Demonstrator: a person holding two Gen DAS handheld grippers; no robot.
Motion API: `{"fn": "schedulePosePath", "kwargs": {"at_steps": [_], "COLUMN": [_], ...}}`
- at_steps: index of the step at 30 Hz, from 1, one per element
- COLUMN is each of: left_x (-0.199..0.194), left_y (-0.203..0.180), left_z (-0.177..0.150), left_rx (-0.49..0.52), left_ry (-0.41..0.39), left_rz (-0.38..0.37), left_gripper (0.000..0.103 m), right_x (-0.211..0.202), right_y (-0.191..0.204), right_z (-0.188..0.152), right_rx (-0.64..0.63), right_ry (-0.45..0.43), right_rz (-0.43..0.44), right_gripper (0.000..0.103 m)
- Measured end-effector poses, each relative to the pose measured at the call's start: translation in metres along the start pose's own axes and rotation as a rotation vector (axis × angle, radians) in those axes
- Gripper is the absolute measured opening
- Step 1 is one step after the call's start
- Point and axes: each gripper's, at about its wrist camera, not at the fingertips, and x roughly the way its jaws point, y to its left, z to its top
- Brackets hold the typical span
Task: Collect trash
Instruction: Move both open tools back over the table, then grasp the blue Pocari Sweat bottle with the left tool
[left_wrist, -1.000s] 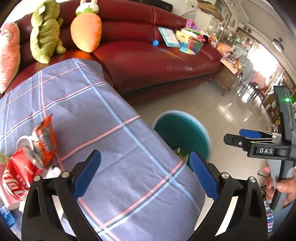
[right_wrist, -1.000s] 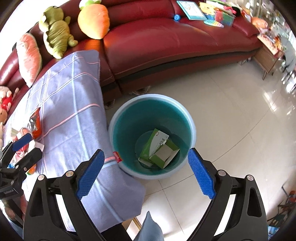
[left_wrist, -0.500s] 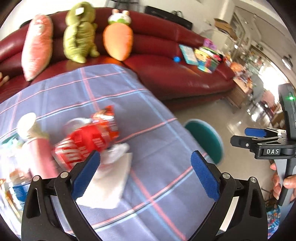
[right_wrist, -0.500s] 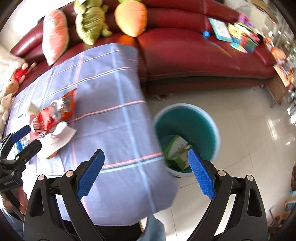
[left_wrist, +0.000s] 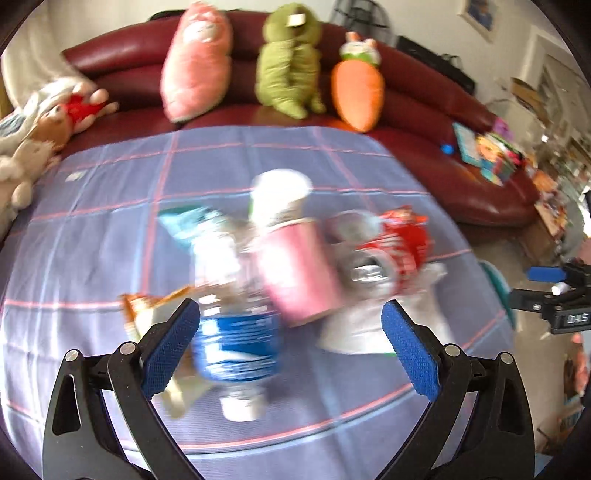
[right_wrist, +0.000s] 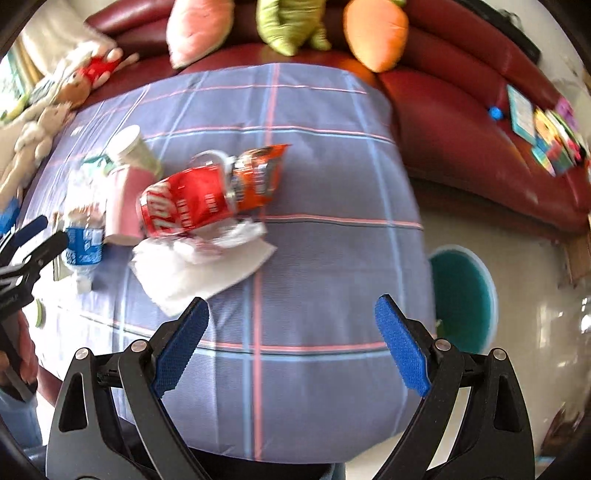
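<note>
Left tongs (left_wrist: 291, 343) gape wide and empty, the water bottle (left_wrist: 236, 332) between their tips. Right tongs (right_wrist: 291, 343) are equally wide, empty; red can (right_wrist: 184, 206) and napkin (right_wrist: 199, 266) ahead-left on the desk (right_wrist: 314, 184), bin (right_wrist: 461, 299) right.

1. The left gripper (left_wrist: 290, 347) now faces the trash pile head-on; a second ago its view held mostly bare cloth, with the bin at centre right.
2. The plastic bottle (left_wrist: 236, 332) sits at lower centre of the left view, between the wide-apart jaws; earlier it was barely visible at the bottom left edge.
3. The red can (left_wrist: 388, 254) has shifted from the lower left edge to centre right of that view.
4. The right gripper (right_wrist: 291, 349) now looks over the counter (right_wrist: 314, 258); a second ago it looked straight down into the teal bin (right_wrist: 461, 299), which now lies at the right of its view.
5. Both views are blurred now.
</note>
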Motion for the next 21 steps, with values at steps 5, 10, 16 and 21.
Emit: {"fn": "schedulePosePath", "kwargs": {"at_steps": [5,10,16,21], "left_x": [0.011,0.027,0.048,0.054], "left_y": [0.034,0.033,0.033,0.031], "left_z": [-0.011,-0.014,-0.014,-0.012], "left_rx": [-0.060,-0.030,-0.019,-0.024], "left_ry": [0.031,0.058,0.095,0.094], "left_rz": [0.015,0.028,0.046,0.040], "left_gripper": [0.099,0.097,0.091,0.078], "right_x": [0.015,0.023,0.031,0.032], "right_y": [0.032,0.048,0.056,0.063], "right_z": [0.007,0.012,0.017,0.024], "right_rx": [-0.079,-0.128,-0.185,-0.322], "right_ry": [0.039,0.057,0.068,0.047], "right_rz": [-0.005,-0.011,-0.029,-0.076], "right_gripper": [0.088,0.088,0.088,0.088]}}
